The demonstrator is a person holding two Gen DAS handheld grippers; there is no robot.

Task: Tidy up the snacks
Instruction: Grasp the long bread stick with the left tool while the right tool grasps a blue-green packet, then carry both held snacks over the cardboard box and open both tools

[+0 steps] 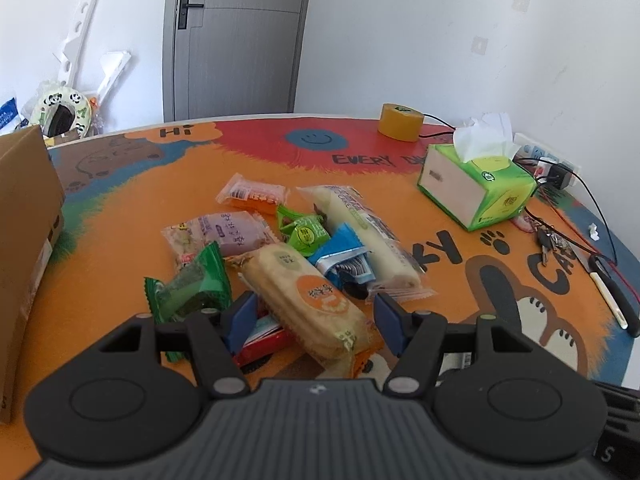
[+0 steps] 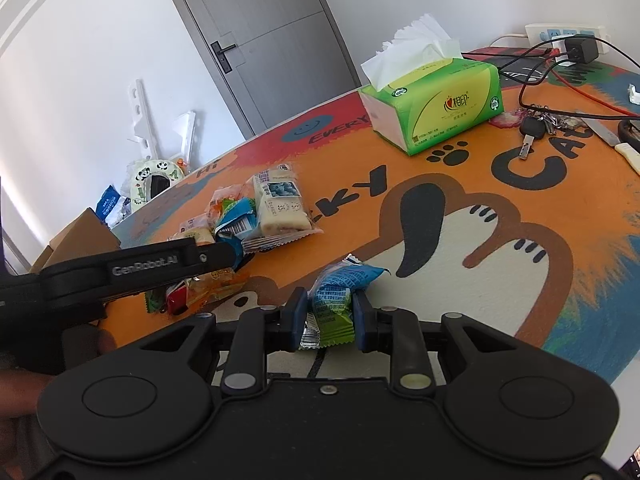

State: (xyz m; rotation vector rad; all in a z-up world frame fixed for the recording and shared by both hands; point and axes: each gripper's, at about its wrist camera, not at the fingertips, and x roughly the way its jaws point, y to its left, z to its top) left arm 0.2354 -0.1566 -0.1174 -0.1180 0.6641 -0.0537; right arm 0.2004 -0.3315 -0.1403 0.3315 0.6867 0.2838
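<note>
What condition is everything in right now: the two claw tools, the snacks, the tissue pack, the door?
left gripper: open, straddling the biscuit pack.
biscuit pack: sealed, lying in the snack pile.
right gripper: shut on the blue and green snack packet.
blue and green snack packet: pinched, crumpled.
tissue pack: opened, tissue sticking out.
door: closed.

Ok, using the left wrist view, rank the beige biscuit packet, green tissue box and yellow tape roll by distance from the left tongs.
1. Beige biscuit packet: between the tongs.
2. Green tissue box: right, mid-table.
3. Yellow tape roll: far edge, right.
</note>
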